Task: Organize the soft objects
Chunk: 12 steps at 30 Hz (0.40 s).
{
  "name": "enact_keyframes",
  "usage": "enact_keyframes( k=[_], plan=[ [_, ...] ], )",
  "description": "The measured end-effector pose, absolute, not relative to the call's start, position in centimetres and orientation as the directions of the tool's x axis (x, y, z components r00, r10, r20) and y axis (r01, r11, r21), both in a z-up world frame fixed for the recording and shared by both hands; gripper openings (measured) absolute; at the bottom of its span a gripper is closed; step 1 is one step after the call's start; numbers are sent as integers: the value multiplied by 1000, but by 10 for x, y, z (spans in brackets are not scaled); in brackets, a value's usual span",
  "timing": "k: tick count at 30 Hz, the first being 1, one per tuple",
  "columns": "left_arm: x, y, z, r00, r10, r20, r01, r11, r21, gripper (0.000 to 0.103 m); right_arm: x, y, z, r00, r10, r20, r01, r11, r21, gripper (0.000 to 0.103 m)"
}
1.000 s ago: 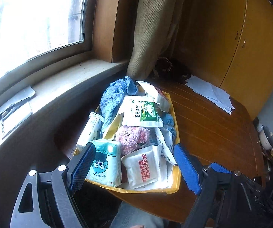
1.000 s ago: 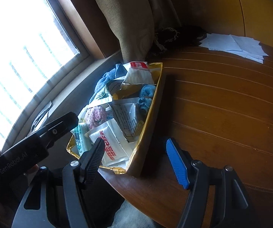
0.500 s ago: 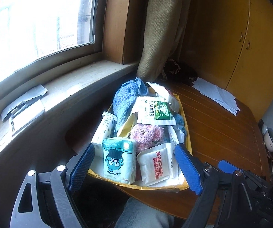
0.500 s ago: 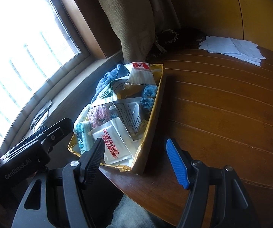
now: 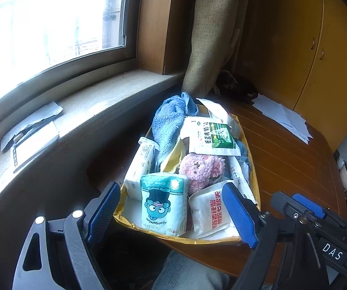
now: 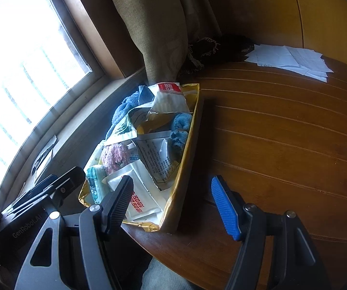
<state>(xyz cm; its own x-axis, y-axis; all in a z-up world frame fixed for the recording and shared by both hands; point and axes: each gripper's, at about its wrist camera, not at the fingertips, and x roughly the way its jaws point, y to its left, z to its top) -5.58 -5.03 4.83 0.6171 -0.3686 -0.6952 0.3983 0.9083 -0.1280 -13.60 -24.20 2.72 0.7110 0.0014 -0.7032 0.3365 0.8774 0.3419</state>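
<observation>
Both jaws wide open, empty. Left gripper (image 5: 171, 213) has crept nearer the tray (image 5: 254, 169); tissue pack (image 5: 165, 203) now sits between its jaws, w/ right gripper (image 6: 173, 204) beside the tray's near corner. Prob. lining up a grab.

Blue towel (image 5: 167, 123) partly buried under packets.

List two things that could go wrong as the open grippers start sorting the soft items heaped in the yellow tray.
1. The yellow tray sits at the table's near edge, close to the left gripper; a nudge could tip it off.
2. The tissue pack, pink plush toy and blue towel lie heaped with loose sachets, so a grasp may drag neighbours out.
</observation>
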Motion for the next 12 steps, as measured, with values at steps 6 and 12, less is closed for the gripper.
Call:
enact_keyframes(
  k=[6, 12],
  plan=[
    [-52, -46, 41, 621, -347, -703, 393, 914, -104, 89, -122, -233, 29, 711, -5, -704, 318, 895, 314, 67],
    [-51, -45, 43, 652, -346, -675, 402, 912, -79, 89, -117, -231, 32, 719, -24, -695, 320, 898, 301, 67]
  ],
)
